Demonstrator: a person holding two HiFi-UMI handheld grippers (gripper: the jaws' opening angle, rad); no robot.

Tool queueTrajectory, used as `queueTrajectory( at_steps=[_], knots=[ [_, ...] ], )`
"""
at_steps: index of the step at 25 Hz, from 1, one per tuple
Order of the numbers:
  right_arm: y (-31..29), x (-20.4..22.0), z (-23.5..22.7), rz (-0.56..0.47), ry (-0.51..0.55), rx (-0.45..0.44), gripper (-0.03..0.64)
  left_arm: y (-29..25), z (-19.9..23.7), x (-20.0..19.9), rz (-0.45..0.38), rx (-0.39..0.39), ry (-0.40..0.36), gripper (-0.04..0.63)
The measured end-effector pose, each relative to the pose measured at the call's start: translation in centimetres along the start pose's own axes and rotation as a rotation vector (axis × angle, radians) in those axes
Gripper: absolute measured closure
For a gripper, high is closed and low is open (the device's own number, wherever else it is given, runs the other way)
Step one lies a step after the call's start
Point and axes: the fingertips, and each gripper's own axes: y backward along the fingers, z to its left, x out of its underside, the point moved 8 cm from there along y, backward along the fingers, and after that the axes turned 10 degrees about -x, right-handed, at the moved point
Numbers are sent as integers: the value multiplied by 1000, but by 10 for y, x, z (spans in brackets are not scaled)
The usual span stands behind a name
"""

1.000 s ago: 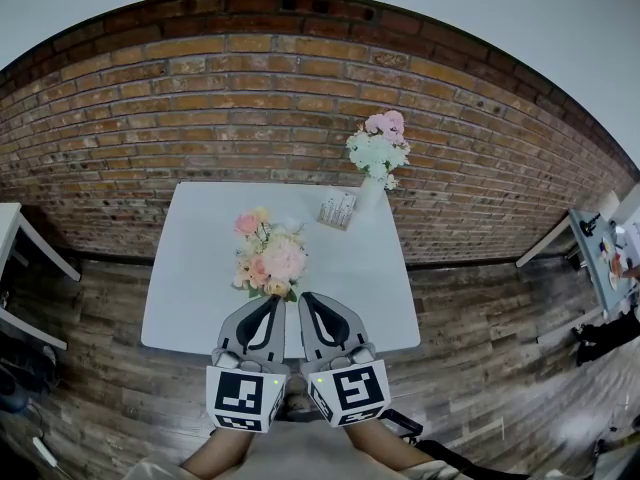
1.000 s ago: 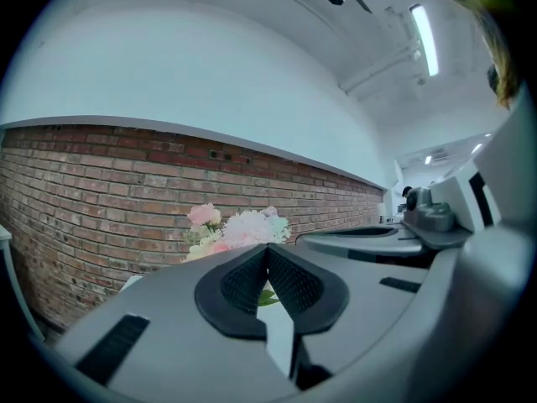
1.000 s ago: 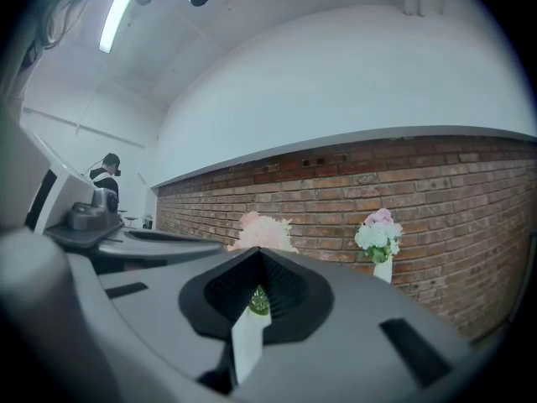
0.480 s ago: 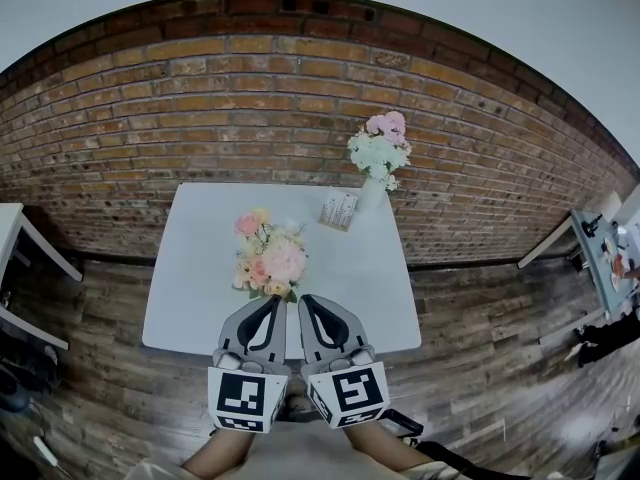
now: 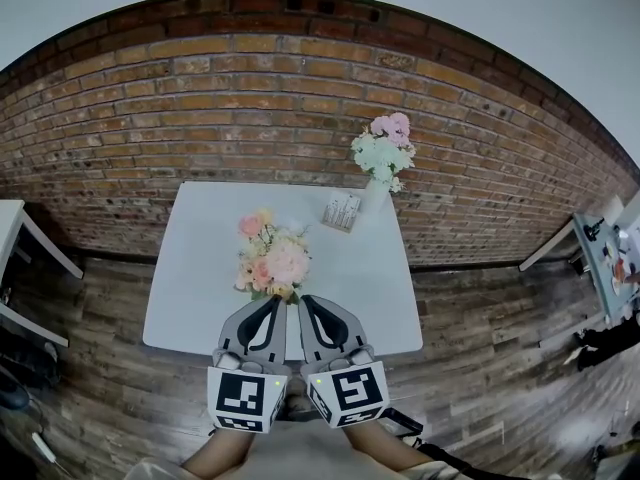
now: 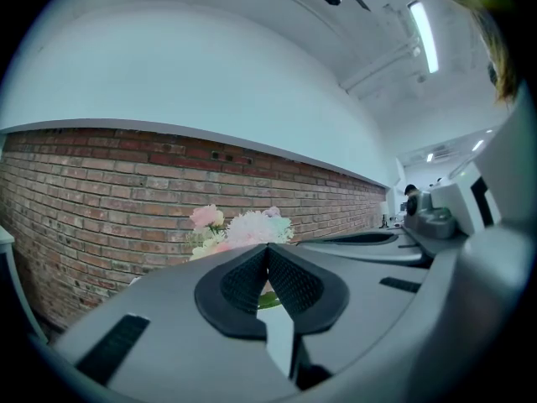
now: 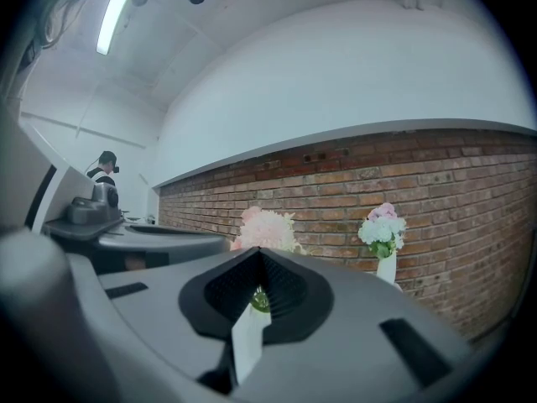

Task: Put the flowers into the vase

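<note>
Fingers on left gripper and right gripper meet, gripping nothing.

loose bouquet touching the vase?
Apart. The head view shows the bouquet lying mid-table, with a clear stretch of bare table between it and the white vase at the far right corner.

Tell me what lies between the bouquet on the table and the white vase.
A small printed card stands there on the table; the head view shows it.

Pink-peach flowers, white vase, red brick wall
</note>
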Motion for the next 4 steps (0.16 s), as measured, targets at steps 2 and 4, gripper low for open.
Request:
queueTrajectory(
  at_steps=[2, 4],
  knots=[
    [-1, -1, 0, 2, 2, -1, 611, 0, 1, 0, 2, 0, 2, 586],
    [-2, -1, 1, 3, 4, -3, 611, 1, 2, 1, 4, -1, 3, 586]
  ],
)
